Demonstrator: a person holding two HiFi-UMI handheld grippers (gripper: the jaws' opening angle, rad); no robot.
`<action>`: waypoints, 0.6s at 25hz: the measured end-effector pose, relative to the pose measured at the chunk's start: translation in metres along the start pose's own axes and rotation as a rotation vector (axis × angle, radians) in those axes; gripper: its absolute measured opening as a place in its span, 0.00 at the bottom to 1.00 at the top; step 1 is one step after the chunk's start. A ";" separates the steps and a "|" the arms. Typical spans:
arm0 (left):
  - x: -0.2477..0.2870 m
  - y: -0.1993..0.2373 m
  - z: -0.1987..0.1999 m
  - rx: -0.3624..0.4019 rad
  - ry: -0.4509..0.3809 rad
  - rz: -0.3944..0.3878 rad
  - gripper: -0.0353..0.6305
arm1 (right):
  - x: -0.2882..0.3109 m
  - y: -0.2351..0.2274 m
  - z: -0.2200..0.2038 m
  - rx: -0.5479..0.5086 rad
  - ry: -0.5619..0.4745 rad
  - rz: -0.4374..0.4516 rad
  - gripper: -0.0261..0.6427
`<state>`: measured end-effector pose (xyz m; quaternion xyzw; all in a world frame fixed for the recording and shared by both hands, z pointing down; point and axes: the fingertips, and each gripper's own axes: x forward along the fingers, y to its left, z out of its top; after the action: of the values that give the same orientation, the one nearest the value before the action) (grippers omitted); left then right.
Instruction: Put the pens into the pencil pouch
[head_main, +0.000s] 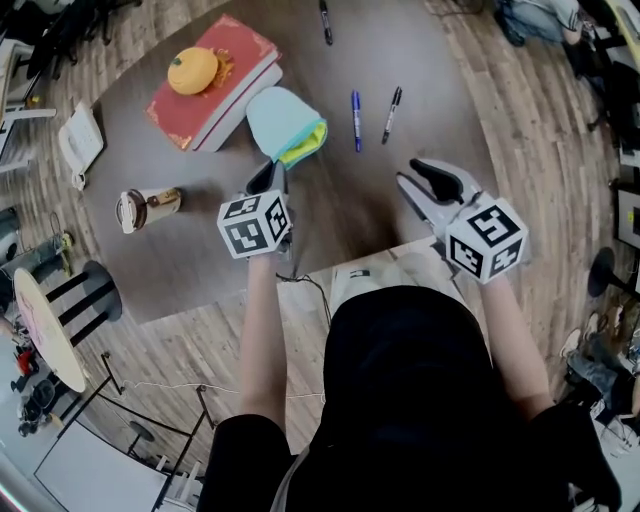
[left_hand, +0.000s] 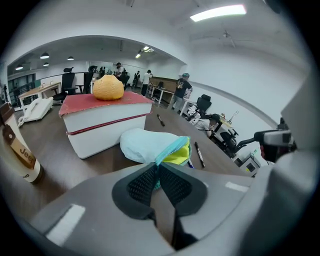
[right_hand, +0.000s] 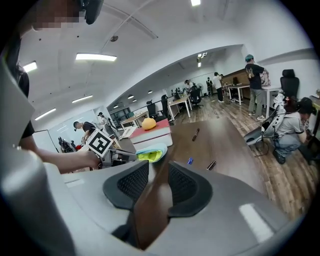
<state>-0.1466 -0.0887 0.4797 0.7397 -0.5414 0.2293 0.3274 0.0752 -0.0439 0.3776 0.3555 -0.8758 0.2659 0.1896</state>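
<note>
Left gripper nipped shut on the zip edge of the soft, floppy pencil pouch on the table; right gripper part-open, empty; blue pen and black pen beside the pouch look light, rigid, slippery, so take mid-barrel.

Odds and ends on the brown table
A round orange thing sits on a red book; a paper cup and white phone are further left.

Open pouch, blue pen, black pen beside
</note>
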 end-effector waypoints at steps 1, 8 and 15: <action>0.000 0.000 0.005 -0.007 -0.008 -0.009 0.09 | 0.001 0.000 0.001 0.004 0.000 -0.008 0.23; -0.002 -0.006 0.036 -0.132 -0.062 -0.092 0.09 | 0.013 -0.003 0.008 0.031 -0.025 -0.067 0.23; -0.002 -0.004 0.049 -0.195 -0.069 -0.143 0.09 | 0.037 -0.008 -0.001 0.070 -0.025 -0.109 0.23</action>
<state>-0.1445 -0.1223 0.4443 0.7484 -0.5181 0.1263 0.3943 0.0558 -0.0679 0.4004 0.4123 -0.8476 0.2811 0.1802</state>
